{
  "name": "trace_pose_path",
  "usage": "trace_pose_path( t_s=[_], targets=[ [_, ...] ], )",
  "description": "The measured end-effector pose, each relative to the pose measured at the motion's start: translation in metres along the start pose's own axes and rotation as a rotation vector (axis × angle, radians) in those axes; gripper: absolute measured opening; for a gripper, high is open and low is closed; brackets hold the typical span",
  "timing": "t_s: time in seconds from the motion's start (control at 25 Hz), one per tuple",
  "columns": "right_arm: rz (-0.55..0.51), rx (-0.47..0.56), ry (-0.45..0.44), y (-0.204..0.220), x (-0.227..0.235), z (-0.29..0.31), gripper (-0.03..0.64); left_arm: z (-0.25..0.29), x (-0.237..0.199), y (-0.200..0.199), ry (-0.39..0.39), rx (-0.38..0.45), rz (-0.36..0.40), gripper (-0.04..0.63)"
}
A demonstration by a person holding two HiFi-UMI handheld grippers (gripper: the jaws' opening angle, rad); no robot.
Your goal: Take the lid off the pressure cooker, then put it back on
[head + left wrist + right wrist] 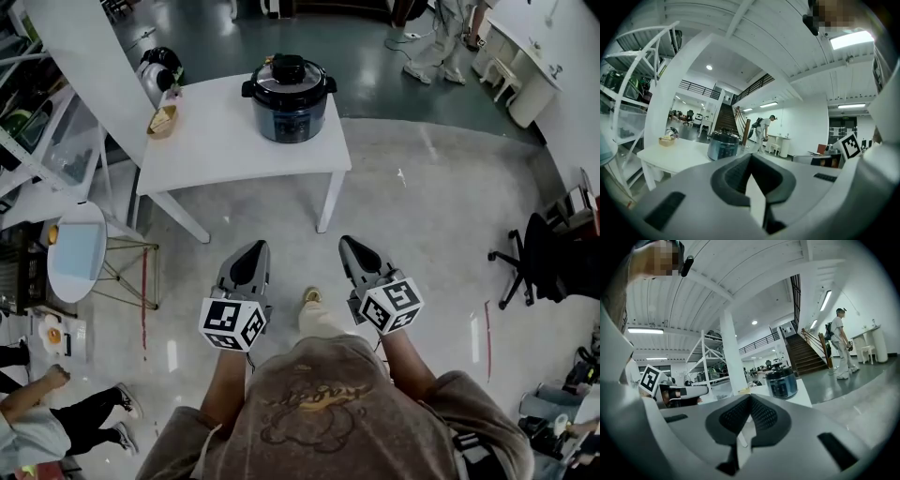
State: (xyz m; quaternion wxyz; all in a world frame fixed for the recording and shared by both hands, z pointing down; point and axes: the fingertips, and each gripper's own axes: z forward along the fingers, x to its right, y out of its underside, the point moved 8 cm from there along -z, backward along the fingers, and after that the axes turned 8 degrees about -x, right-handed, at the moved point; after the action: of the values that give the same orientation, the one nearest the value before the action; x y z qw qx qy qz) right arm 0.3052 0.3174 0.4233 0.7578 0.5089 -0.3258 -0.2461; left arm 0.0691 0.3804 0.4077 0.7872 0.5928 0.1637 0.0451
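Cropped bystanders, small things unreadable

In the head view the top edge cuts a person [441, 37] off above the legs, the lower left corner crops another person [89, 412], and the office chair [539, 262] runs off the right edge. What lies in the basket [162, 121] and the panel print on the pressure cooker [289, 103] are too small to tell. The marker cubes of the left gripper [254, 247] and right gripper [348, 243] hide the hands.

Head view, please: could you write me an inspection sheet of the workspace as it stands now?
Surface: white table, standing ahead of the person.
Job's things: pressure cooker on the table's far right part, lid on it.
Clutter: small basket at the table's left edge.
Grippers: left gripper and right gripper both shut and empty, held short of the table.
Cables: nothing seen.
Surroundings: office chair at right, round side table at left, people beyond the table.
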Motion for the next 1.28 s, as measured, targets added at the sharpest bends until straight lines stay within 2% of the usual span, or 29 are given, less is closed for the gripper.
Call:
trace_pose_path(
  t_s=[0.32, 0.76, 1.04, 1.28],
  targets=[
    [-0.020, -0.007, -0.047, -0.048, 0.056, 0.064, -0.005, 0.075, -0.029, -0.042, -0.041, 0.026, -0.001, 0.005],
    [-0.054, -0.021, -0.113, -0.086, 0.117, 0.134, -0.005, 0.154, -0.058, -0.066, -0.097, 0.056, -0.013, 0.005],
    [-0.051, -0.044, -0.128, -0.095, 0.134, 0.174, -0.003, 0.192, -0.086, -0.078, -0.086, 0.048, -0.017, 0.005],
    [-0.063, -0.036, -0.095, -0.114, 0.156, 0.219, -0.003, 0.237, -0.122, -0.095, -0.044, 0.053, -0.006, 0.005]
  ],
)
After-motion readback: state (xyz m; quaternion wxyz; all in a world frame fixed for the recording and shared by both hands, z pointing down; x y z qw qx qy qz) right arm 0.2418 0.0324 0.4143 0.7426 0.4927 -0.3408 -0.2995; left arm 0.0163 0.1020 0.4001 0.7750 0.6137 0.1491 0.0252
